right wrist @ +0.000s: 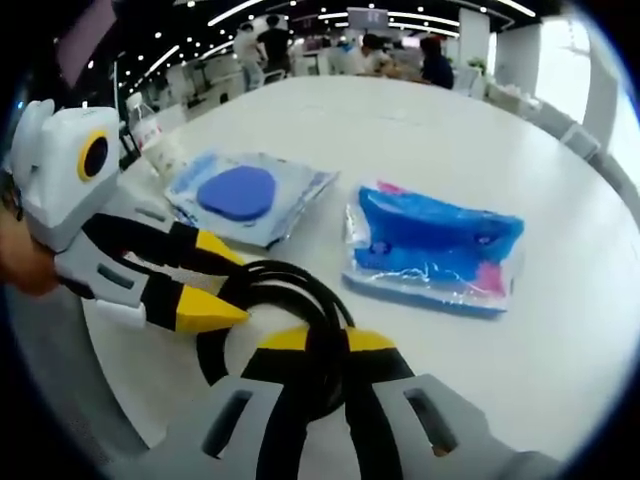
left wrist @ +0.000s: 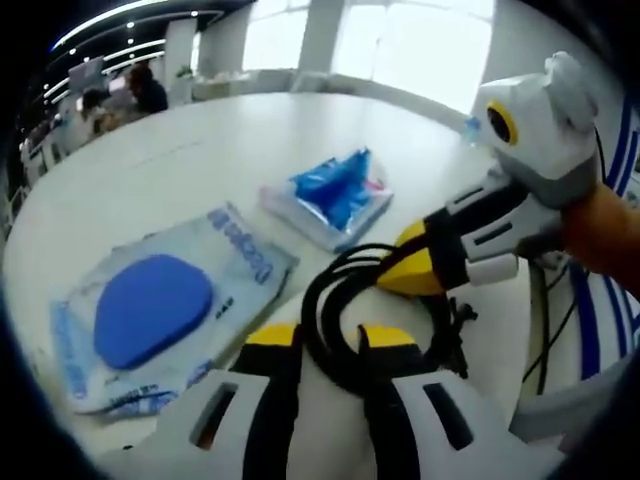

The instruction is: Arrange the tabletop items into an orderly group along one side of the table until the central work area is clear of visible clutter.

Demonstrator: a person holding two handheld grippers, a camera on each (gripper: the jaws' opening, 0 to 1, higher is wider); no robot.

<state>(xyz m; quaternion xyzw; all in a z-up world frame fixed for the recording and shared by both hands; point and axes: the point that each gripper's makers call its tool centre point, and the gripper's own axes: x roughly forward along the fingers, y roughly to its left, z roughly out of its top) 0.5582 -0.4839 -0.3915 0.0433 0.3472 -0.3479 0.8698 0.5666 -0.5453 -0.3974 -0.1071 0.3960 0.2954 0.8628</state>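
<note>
A coiled black cable (left wrist: 335, 300) lies on the white round table (left wrist: 200, 150) and runs between my left gripper's (left wrist: 328, 345) yellow-tipped jaws, which are closed against the bundle. My right gripper (left wrist: 405, 255) comes in from the right, its jaws pinched on another strand of the same coil. In the right gripper view the cable (right wrist: 290, 285) passes between the right gripper's (right wrist: 328, 345) jaws, and the left gripper (right wrist: 232, 283) reaches in from the left onto the coil's edge. A clear bag holding a blue oval pad (left wrist: 150, 310) (right wrist: 238, 192) and a crumpled blue packet (left wrist: 335, 195) (right wrist: 430, 250) lie just beyond.
A small bottle (right wrist: 160, 150) stands near the table's edge behind the left gripper. People sit and stand at tables in the background (right wrist: 350, 50). The far half of the table (right wrist: 420, 120) is bare white surface.
</note>
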